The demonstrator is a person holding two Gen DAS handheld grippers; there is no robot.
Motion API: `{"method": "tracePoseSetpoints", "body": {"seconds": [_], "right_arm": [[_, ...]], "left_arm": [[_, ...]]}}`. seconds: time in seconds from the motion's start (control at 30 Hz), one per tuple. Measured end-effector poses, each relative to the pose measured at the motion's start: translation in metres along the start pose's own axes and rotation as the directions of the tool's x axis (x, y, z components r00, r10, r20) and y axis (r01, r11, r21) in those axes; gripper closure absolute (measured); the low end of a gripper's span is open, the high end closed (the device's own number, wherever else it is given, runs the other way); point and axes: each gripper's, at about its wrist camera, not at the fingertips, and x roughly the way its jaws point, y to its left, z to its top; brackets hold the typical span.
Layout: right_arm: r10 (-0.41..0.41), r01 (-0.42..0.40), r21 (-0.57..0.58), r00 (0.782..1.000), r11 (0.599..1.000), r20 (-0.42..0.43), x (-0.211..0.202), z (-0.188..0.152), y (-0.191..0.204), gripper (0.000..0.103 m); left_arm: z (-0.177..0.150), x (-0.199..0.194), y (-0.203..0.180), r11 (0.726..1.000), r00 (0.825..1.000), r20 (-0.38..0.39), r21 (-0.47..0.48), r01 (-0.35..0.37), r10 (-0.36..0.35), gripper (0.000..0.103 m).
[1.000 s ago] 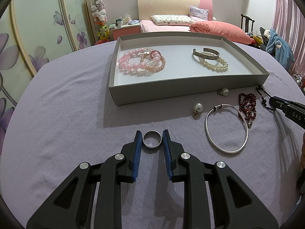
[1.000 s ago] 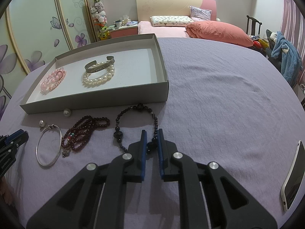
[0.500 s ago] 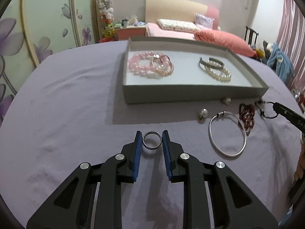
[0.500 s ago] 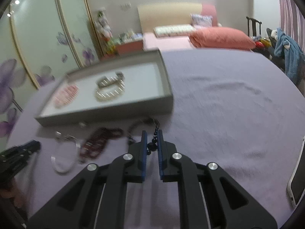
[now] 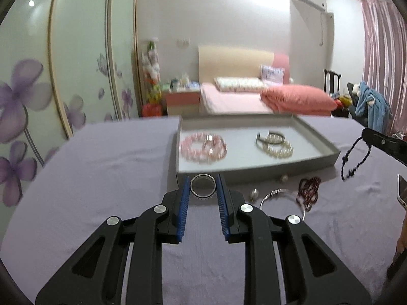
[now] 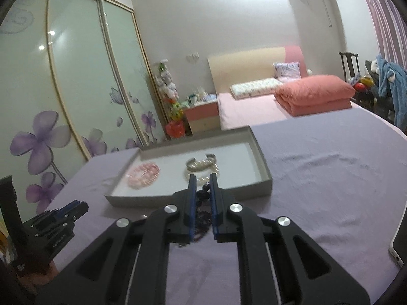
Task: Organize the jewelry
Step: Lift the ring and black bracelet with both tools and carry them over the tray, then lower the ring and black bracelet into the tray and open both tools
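Observation:
My left gripper [image 5: 203,188] is shut on a silver ring [image 5: 202,186] and holds it above the purple cloth, just in front of the grey tray [image 5: 257,172]. My right gripper [image 6: 203,190] is shut on a dark bead bracelet [image 6: 203,195], which hangs in the air at the right of the left wrist view [image 5: 353,156]. The tray [image 6: 188,196] holds pink bead bracelets [image 5: 203,148], a pearl bracelet [image 5: 278,148] and a metal cuff [image 5: 270,136].
On the cloth in front of the tray lie a silver bangle [image 5: 269,197], a red bead strand [image 5: 309,192] and two pearl earrings [image 5: 254,193]. A phone [image 6: 399,236] lies at the right edge. A bed and wardrobe stand behind.
Both grippers have risen and tilted up. The ring and the dark bracelet have left the cloth. The dark bracelet now hangs free beside the tray.

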Motion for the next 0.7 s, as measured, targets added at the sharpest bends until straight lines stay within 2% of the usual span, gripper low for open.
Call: {"method": "tracePoseSetpoints", "body": {"seconds": [0.1, 0.3, 0.5, 0.7], "right_arm": [[0.008, -0.007, -0.032, 0.999, 0.999, 0.043, -0.008, 0.003, 0.014, 0.092], [0.005, 0.009, -0.102, 0.99, 0.995, 0.14, -0.024, 0.008, 0.036, 0.092], [-0.014, 0.047, -0.155, 0.978, 0.987, 0.209, -0.028, 0.011, 0.05, 0.092], [-0.025, 0.069, -0.176, 0.97, 0.982, 0.243, -0.022, 0.013, 0.058, 0.092]], "left_arm": [[0.007, -0.012, -0.007, 1.0, 0.997, 0.075, 0.011, -0.014, 0.013, 0.08], [0.017, -0.025, -0.018, 1.0, 0.986, 0.168, 0.014, -0.025, 0.022, 0.08], [0.024, -0.024, -0.023, 1.0, 0.98, 0.199, 0.003, -0.028, 0.027, 0.08], [0.028, -0.016, -0.023, 0.999, 0.978, 0.207, -0.006, -0.032, 0.033, 0.08]]}}
